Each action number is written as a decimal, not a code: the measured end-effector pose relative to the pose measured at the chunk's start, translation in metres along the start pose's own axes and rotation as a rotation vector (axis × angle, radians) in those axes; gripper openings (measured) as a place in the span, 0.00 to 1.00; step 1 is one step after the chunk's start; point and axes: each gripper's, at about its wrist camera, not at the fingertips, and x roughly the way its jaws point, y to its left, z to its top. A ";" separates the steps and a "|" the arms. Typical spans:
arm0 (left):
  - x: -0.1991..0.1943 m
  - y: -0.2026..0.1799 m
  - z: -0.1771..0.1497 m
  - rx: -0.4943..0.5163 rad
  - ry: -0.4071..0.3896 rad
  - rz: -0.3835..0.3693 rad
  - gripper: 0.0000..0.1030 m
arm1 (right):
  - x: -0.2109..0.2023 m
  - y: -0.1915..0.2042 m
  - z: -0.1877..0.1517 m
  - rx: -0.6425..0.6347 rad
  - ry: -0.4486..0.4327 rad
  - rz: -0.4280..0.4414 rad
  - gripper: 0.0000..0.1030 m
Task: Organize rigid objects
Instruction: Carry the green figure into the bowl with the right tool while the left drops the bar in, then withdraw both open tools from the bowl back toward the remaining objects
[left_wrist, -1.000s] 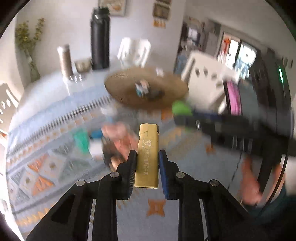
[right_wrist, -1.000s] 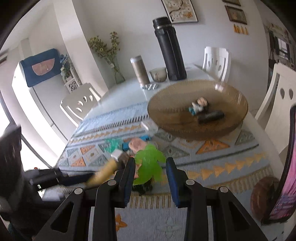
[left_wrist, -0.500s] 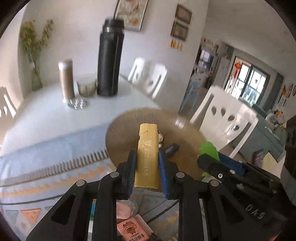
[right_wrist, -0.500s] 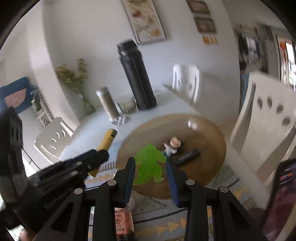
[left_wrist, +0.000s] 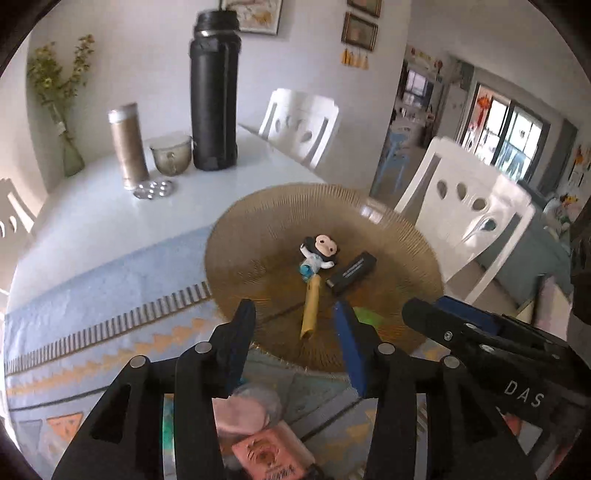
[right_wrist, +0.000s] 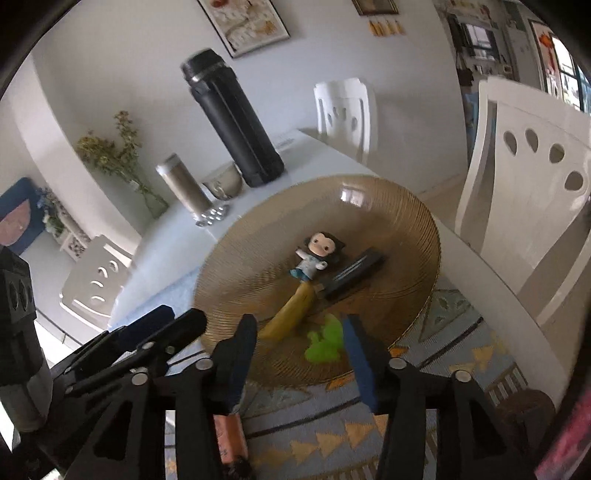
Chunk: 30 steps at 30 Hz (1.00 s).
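A ribbed amber glass plate sits on the table. In it lie a gold lighter, a small doll figure, a black rectangular stick and a green toy. My left gripper is open and empty just above the plate's near rim, with the lighter lying beyond it. My right gripper is open and empty, with the green toy lying in the plate between its fingers.
A patterned runner covers the near table. A pink box and a pink soft object lie under my left gripper. At the back stand a black flask, a metal tumbler and a cup. White chairs ring the table.
Both grippers have moved over the plate and opened. The gold lighter and the green toy have left the jaws and now lie in the plate.
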 end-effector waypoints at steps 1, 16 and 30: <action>-0.013 0.004 -0.005 -0.005 -0.013 -0.002 0.42 | -0.009 0.005 -0.006 -0.017 -0.014 -0.003 0.58; -0.120 0.078 -0.150 -0.188 -0.045 0.190 0.69 | -0.051 0.088 -0.140 -0.414 -0.025 0.188 0.84; -0.085 0.095 -0.191 -0.249 -0.010 0.227 0.70 | -0.015 0.070 -0.158 -0.375 0.005 0.184 0.87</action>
